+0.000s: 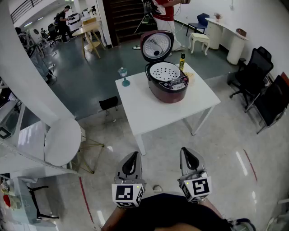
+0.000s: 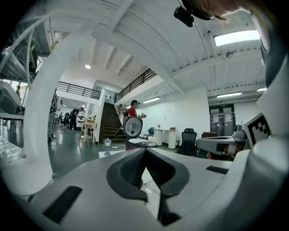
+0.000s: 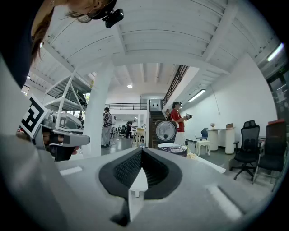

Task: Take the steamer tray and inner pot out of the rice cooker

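Note:
A dark red rice cooker (image 1: 168, 83) stands on a white table (image 1: 153, 110) with its lid (image 1: 156, 46) swung up. In its mouth sits a white perforated steamer tray (image 1: 164, 71); the inner pot beneath is hidden. My left gripper (image 1: 131, 159) and right gripper (image 1: 187, 156) hang side by side well in front of the table, both shut and empty. The cooker (image 2: 133, 128) shows small and far ahead in the left gripper view, and the cooker (image 3: 168, 135) does likewise in the right gripper view.
A small stemmed glass (image 1: 123, 75) stands at the table's left back corner, a dark bottle (image 1: 182, 61) behind the cooker. A round white table (image 1: 61, 140) is at the left, black office chairs (image 1: 253, 74) at the right. A person in red (image 1: 165, 11) stands beyond the table.

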The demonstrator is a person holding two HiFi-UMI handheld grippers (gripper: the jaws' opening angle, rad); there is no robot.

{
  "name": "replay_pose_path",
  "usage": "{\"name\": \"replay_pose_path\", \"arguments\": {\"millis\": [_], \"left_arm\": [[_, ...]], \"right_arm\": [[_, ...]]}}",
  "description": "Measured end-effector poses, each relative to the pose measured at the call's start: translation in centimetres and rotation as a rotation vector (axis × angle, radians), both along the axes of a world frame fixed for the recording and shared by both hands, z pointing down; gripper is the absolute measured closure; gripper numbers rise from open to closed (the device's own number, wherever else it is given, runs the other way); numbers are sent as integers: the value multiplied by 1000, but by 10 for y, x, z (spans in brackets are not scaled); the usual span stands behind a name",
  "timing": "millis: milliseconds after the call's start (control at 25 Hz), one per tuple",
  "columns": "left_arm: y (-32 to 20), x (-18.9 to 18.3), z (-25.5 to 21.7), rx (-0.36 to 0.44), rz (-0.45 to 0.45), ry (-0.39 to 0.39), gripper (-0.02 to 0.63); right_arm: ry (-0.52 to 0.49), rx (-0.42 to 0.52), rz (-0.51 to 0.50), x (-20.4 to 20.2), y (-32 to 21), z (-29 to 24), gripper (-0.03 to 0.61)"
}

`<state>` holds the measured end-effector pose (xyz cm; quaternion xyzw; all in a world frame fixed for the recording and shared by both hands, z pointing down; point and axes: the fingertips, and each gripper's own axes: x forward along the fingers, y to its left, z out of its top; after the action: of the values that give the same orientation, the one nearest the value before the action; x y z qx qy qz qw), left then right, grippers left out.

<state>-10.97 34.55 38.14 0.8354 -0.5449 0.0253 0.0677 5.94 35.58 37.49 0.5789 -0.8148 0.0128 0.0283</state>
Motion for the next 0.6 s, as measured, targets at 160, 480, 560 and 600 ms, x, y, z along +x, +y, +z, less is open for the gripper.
{"name": "replay_pose_path", "arguments": {"millis": [160, 480, 560, 600], "left_arm": [[-2, 0, 5, -10, -2, -17, 611], [-1, -1, 7, -13, -20, 6, 611], [0, -1, 7, -15, -22, 4, 611], [-1, -1, 7, -15, -21, 4, 611]], "right_arm": [[-20, 3, 10, 5, 2, 8, 572], [-24, -1, 0, 11, 2, 10, 572], [-20, 16, -1, 12, 3, 10, 572], [-27, 26, 5, 13, 2, 8, 572]]}}
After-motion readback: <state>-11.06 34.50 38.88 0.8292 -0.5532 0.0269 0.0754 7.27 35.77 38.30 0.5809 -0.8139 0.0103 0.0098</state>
